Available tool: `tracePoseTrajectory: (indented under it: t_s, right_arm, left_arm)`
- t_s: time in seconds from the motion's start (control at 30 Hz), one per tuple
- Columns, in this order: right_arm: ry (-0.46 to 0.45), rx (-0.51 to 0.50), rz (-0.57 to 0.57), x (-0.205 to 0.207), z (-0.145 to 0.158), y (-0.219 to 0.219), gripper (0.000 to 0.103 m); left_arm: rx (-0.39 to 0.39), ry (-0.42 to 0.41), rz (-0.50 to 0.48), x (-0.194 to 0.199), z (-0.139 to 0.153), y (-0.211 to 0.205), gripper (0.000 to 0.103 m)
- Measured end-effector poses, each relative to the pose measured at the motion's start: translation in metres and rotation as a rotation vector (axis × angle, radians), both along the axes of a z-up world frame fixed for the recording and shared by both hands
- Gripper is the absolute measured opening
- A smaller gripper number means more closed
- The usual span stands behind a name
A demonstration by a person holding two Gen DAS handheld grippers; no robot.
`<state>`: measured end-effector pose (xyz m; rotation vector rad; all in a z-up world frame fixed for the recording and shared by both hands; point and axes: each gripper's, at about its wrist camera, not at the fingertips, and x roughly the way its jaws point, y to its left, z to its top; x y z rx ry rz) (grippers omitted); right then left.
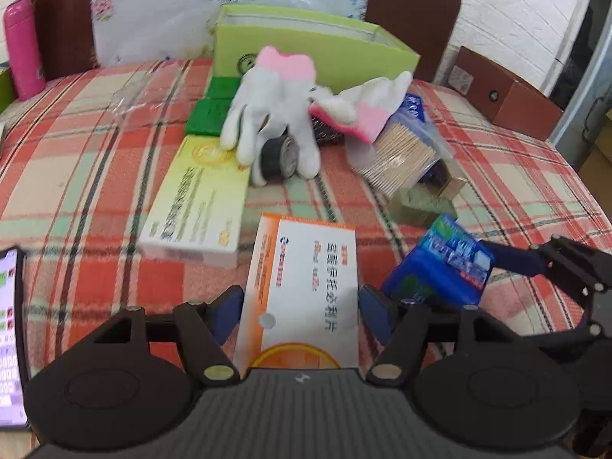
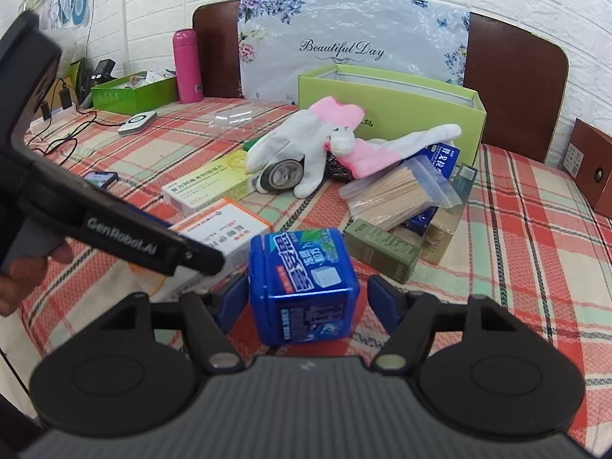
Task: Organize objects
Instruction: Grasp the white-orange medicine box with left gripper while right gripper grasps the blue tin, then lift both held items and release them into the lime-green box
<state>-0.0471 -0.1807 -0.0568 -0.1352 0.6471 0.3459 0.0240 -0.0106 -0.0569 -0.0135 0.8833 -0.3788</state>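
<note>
My left gripper point(image 1: 302, 306) is open around an orange and white medicine box point(image 1: 306, 287) lying on the plaid cloth; its blue pads stand beside the box's two long sides. My right gripper point(image 2: 306, 298) is open around a blue gum container point(image 2: 302, 287), with a gap on the right side. The container also shows in the left wrist view point(image 1: 440, 267). Behind lie a yellow-green medicine box point(image 1: 199, 206), white and pink gloves point(image 1: 275, 114) over a tape roll point(image 1: 279, 157), and a bag of wooden sticks point(image 1: 397, 157). An open green box point(image 1: 317, 49) stands at the back.
A pink bottle point(image 1: 21, 49) stands at the far left and a phone point(image 1: 11, 329) lies at the left edge. Small green boxes point(image 2: 382, 248) and a blue box point(image 2: 440, 157) lie to the right. A brown box point(image 2: 593, 168) sits at the far right. Cables and a green tray point(image 2: 130, 91) are at the left.
</note>
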Motion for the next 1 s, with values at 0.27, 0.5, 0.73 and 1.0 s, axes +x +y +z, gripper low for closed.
tracePoseTrajectory:
  t_s: [0.27, 0.5, 0.73, 1.0]
  right_arm:
    - [0.012, 0.001, 0.000, 0.007, -0.009, -0.001, 0.060]
    - [0.030, 0.046, -0.053, 0.005, -0.007, -0.015, 0.059]
    - [-0.037, 0.142, -0.062, 0.013, 0.035, -0.038, 0.059]
    - [-0.172, 0.192, -0.084, 0.098, 0.104, -0.060, 0.059]
  left_arm:
    - [0.103, -0.043, -0.034, 0.005, -0.014, -0.017, 0.076]
    - [0.064, -0.043, -0.057, 0.007, -0.009, -0.013, 0.068]
    - [-0.086, -0.146, -0.084, 0.001, 0.046, -0.006, 0.068]
    - [-0.137, -0.329, -0.018, 0.082, 0.119, -0.022, 0.069]
